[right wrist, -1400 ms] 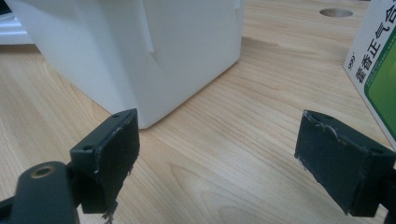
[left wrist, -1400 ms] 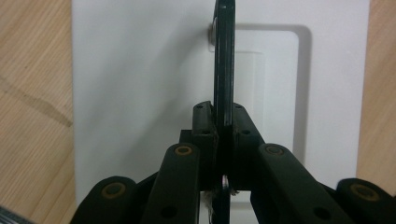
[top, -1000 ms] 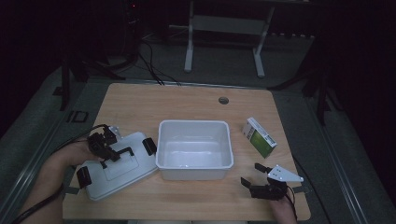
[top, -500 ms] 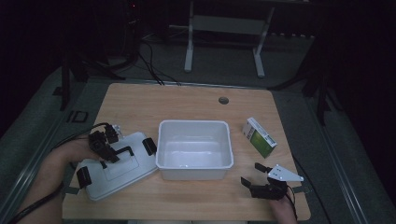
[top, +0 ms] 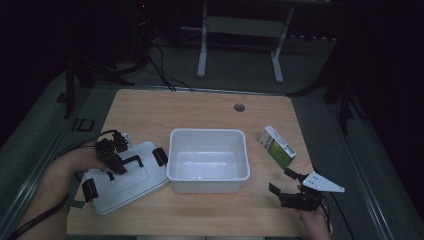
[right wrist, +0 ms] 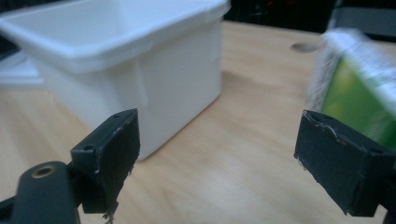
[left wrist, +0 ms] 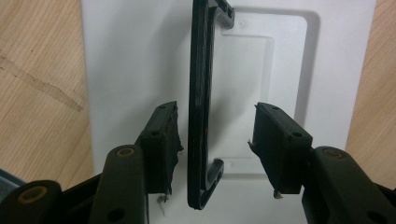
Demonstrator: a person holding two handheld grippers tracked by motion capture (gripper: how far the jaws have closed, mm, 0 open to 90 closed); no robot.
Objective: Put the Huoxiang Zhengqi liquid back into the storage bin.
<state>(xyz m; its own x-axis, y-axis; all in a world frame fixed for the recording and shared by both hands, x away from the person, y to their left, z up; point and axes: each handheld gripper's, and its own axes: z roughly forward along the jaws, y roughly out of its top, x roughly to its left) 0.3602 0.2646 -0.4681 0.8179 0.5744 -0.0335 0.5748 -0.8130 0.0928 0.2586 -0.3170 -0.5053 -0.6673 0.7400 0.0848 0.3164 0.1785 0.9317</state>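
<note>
Lid handle (left wrist: pixel 201 116) between spread, just-opening left gripper (left wrist: pixel 215 149) jaws, unpinched; lift clear vertically. Right gripper (right wrist: pixel 219 158) gaping beside storage bin (right wrist: pixel 140 60).

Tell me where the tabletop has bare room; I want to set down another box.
Bare wood spans the far strip between the table edge and the white bin, and the near strip below it. The left is crowded by the lid; the green box takes the right.
</note>
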